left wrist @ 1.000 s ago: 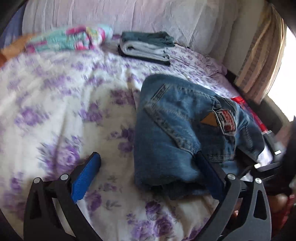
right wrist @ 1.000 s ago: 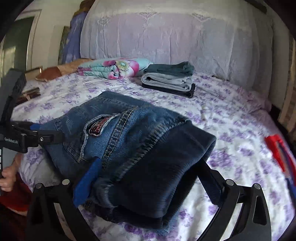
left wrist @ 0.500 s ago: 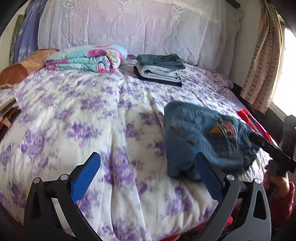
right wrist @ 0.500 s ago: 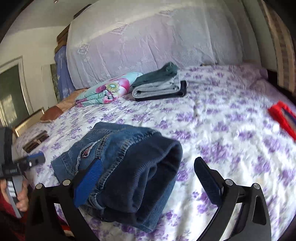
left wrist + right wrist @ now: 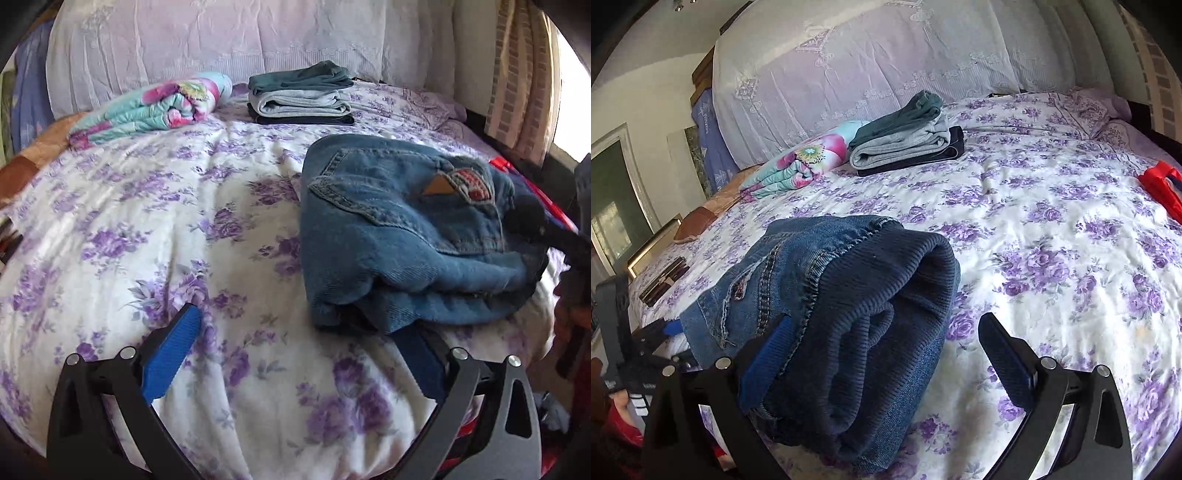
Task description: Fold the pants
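A folded pair of blue jeans (image 5: 399, 229) lies on the floral bedspread (image 5: 155, 229) near the bed's front edge; it also shows in the right wrist view (image 5: 849, 314). My left gripper (image 5: 295, 362) is open, low at the bed's edge, its right finger just under the jeans' near corner. My right gripper (image 5: 882, 362) is open, the jeans' folded end lying between its fingers against the left pad. The right gripper's tip shows at the jeans' far side in the left wrist view (image 5: 543, 236).
A stack of folded clothes (image 5: 301, 94) and a rolled floral blanket (image 5: 155, 109) lie at the back by the headboard. A red item (image 5: 1161, 184) lies at the bed's right side. A curtain (image 5: 517, 70) hangs at right.
Both grippers drew back from the jeans, then came close again. The jeans now lie on the bed with both grippers open around their ends.
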`<move>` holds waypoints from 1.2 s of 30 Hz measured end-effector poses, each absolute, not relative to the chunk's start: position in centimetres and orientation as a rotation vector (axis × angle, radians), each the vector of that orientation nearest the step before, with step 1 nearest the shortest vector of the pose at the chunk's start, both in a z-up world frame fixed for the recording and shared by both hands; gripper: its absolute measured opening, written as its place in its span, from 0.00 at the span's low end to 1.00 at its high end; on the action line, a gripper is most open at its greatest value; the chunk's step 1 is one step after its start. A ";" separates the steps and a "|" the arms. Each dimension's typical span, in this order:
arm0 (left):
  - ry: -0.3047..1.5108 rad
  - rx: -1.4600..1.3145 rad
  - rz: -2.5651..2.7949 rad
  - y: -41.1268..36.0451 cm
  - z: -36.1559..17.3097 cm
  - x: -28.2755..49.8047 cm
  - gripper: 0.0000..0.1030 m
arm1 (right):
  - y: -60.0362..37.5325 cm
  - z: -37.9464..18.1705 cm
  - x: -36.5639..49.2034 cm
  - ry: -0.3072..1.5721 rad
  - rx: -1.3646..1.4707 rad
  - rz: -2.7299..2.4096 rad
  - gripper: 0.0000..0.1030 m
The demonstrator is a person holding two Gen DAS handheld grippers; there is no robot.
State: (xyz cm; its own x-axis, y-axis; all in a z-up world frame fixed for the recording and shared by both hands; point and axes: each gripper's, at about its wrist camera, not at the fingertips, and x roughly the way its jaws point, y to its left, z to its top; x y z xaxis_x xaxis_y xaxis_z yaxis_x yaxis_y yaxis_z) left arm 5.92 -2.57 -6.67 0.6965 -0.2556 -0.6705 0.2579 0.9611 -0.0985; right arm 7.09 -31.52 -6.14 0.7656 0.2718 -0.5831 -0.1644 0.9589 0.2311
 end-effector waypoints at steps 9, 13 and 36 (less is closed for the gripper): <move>0.753 -0.038 -0.172 1.6 -7.1 6.1 0.95 | -32.0 -6.9 7.3 0.665 0.194 0.271 0.97; 0.687 -0.031 -0.172 1.9 -4.9 4.8 0.93 | -32.2 -6.8 7.3 0.662 0.210 0.275 0.97; 0.964 -0.362 -0.587 -2.4 -7.3 13.9 0.96 | -34.9 -8.4 12.2 0.932 0.654 0.471 0.97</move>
State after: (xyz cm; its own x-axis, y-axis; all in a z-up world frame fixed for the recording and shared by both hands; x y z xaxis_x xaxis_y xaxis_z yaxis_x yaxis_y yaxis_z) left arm 13.94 -2.44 -7.34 0.4345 -0.6139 -0.6590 0.3041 0.7887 -0.5343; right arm 12.21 -34.87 -8.45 0.5202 0.6287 -0.5780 -0.0922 0.7142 0.6939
